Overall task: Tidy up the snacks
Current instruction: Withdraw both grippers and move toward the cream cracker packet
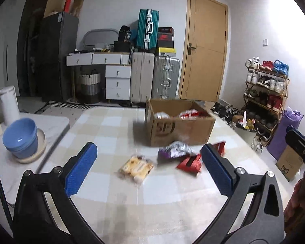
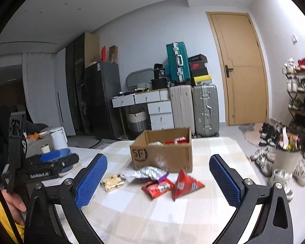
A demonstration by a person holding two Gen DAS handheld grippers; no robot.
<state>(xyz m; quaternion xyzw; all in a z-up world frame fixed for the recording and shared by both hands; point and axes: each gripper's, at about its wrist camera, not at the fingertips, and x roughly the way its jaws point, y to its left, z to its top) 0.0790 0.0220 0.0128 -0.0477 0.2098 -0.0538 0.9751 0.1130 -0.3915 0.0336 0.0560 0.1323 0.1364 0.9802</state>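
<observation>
- Left wrist view: left gripper spread wide, nothing held. Four loose snacks on the checked table, near side of the cardboard box: one biscuit pack, one silver-purple bag, two red packets, blurred.
- Right wrist view: right gripper wide, empty. Two red packets look light, crinkly, slippery; best pinched mid-body. Box holds more; count unclear.

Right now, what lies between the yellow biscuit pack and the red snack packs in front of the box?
A crumpled silver-and-purple bag lies between the yellow biscuit pack and the red snack packs, clearest in the right wrist view.
</observation>
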